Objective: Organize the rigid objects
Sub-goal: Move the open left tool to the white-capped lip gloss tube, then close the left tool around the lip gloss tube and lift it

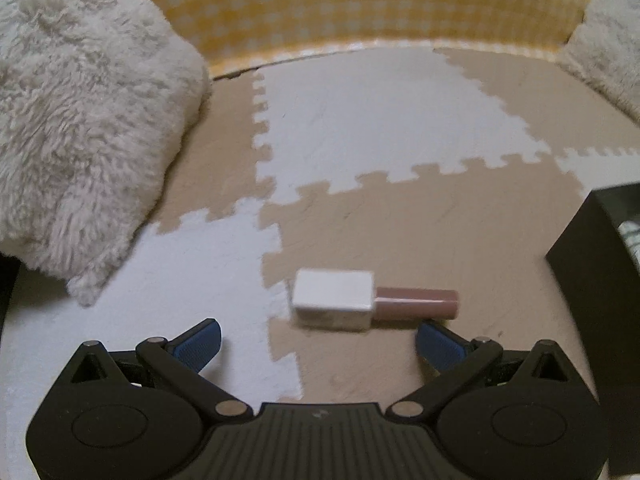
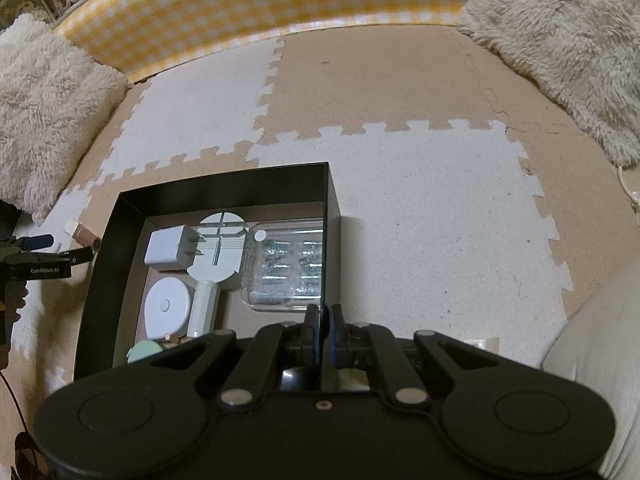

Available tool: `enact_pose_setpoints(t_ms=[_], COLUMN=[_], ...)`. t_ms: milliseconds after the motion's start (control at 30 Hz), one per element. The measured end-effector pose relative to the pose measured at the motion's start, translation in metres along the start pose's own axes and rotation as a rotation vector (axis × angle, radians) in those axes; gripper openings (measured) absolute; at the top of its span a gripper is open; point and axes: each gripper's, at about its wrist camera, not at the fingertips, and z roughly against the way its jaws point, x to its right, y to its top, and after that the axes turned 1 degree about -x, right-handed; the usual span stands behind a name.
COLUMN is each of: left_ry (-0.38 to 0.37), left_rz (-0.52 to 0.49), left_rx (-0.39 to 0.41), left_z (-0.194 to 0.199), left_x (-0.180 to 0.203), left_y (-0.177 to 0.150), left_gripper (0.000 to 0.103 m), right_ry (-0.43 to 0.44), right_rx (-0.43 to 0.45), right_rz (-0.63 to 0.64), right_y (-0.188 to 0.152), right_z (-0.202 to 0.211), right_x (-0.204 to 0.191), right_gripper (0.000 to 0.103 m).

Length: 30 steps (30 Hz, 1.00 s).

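A lip gloss tube with a white square cap and pink body (image 1: 360,302) lies on the foam mat just ahead of my left gripper (image 1: 318,342), which is open and empty, its blue pads on either side. In the right wrist view the tube (image 2: 84,235) lies left of the black box (image 2: 100,264). The box holds a white charger (image 2: 168,246), a round white case (image 2: 166,306), a clear plastic case (image 2: 286,266) and other small items. My right gripper (image 2: 324,330) is shut on the box's right wall, near its front corner.
Fluffy white cushions (image 1: 80,120) (image 2: 560,48) lie at the left and right. A yellow checked wall (image 1: 360,12) borders the far side of the beige and white puzzle mat (image 2: 420,200). The black box edge (image 1: 600,280) stands right of my left gripper.
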Motion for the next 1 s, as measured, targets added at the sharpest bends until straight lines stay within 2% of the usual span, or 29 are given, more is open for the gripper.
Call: enact_pose_setpoints(t_ms=[133, 400, 600, 800, 900, 1000], left_ry=[-0.035, -0.119, -0.068, -0.031, -0.007, -0.012], left_rz=[0.024, 0.112, 0.065, 0.054, 0.048, 0.078], left_rx=[0.031, 0.013, 0.019, 0.016, 0.015, 0.011], left_z=[0.002, 0.004, 0.007, 0.003, 0.002, 0.003], left_x=[0.004, 0.013, 0.024, 0.025, 0.025, 0.021], left_y=[0.005, 0.012, 0.016, 0.018, 0.017, 0.018], left_gripper=[0.103, 0.103, 0.103, 0.095, 0.087, 0.086], right_ry=[-0.001, 0.000, -0.001, -0.001, -0.001, -0.001], right_rx=[-0.001, -0.002, -0.002, -0.002, -0.002, -0.002], right_rz=[0.005, 0.006, 0.007, 0.007, 0.007, 0.007], right_y=[0.000, 0.000, 0.000, 0.000, 0.000, 0.000], right_z=[0.000, 0.000, 0.000, 0.000, 0.000, 0.000], right_x=[-0.001, 0.001, 0.001, 0.001, 0.001, 0.001], right_gripper=[0.006, 0.006, 0.006, 0.006, 0.006, 0.006])
